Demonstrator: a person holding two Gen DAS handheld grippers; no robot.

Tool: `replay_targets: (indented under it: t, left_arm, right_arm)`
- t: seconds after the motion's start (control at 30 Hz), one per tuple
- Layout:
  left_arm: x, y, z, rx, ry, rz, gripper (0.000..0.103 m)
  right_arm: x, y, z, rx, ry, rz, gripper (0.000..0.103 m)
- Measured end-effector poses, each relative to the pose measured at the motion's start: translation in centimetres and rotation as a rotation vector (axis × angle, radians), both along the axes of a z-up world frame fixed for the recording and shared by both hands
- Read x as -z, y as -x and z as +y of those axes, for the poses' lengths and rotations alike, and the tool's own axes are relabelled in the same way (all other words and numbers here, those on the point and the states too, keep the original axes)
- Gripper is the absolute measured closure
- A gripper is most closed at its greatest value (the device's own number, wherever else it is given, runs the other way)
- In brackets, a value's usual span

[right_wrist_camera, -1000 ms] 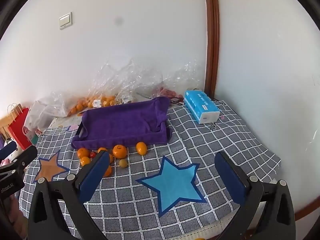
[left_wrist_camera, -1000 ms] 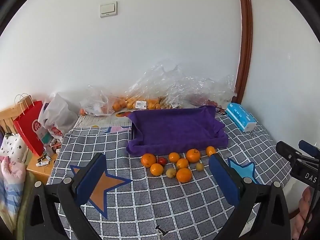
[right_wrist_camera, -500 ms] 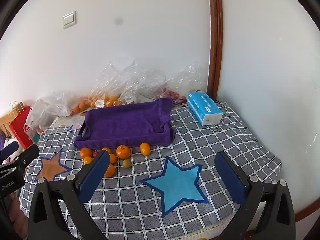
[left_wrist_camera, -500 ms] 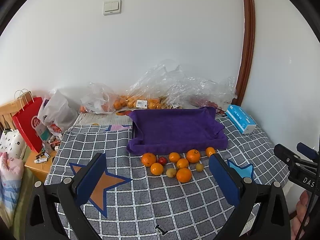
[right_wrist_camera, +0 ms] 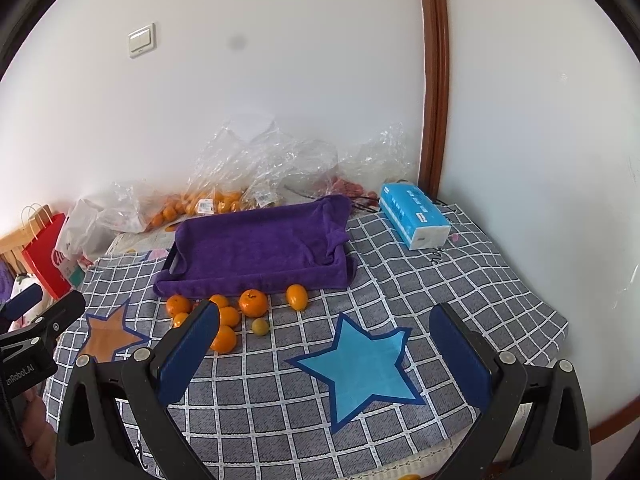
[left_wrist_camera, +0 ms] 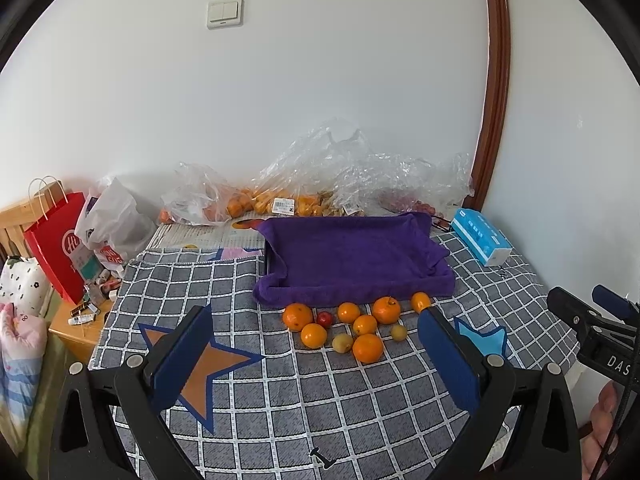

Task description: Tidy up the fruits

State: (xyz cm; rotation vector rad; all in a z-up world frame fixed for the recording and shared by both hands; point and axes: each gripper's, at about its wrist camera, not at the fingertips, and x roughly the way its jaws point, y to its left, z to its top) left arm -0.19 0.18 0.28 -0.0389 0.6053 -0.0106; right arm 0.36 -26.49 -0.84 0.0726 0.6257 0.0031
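Note:
A tray lined with a purple towel (left_wrist_camera: 356, 256) (right_wrist_camera: 260, 248) lies on the checked tablecloth and holds nothing. In front of it lie several oranges (left_wrist_camera: 367, 347) (right_wrist_camera: 253, 303), a small red fruit (left_wrist_camera: 325, 319) and two small yellow-green fruits (left_wrist_camera: 342, 343) (right_wrist_camera: 260, 326). My left gripper (left_wrist_camera: 316, 356) is open and hovers above the cloth, short of the fruit. My right gripper (right_wrist_camera: 326, 354) is also open, over the blue star (right_wrist_camera: 360, 364), to the right of the fruit. Neither gripper holds anything.
Clear plastic bags (left_wrist_camera: 304, 196) with more oranges lie along the wall behind the tray. A blue tissue pack (left_wrist_camera: 480, 240) (right_wrist_camera: 416, 220) sits at the back right. A red paper bag (left_wrist_camera: 60, 244) and a white bag (left_wrist_camera: 116, 224) stand off the table's left edge.
Both grippers have drifted slightly, so the scene sits a little lower in each view. Nothing on the table has moved and both grippers stay open.

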Motion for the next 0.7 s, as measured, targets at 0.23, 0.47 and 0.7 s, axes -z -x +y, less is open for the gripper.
replay_targets:
  t: [0.23,0.47,0.7]
  left_arm:
    - [0.06,0.09,0.10,-0.001,0.002,-0.006,0.000]
    - [-0.08,0.36,0.35,-0.005,0.002,-0.014,0.000]
    - [-0.29,0.49,0.47,-0.002,0.018,-0.011,0.000]
  right_arm:
    - [-0.01,0.14,-0.01,-0.002,-0.001,-0.004,0.000]
    - [-0.07,0.32,0.06,-0.006,-0.004,-0.009,0.000]
    - [-0.12,0.35,0.47,-0.012,0.002,-0.006,0.000]
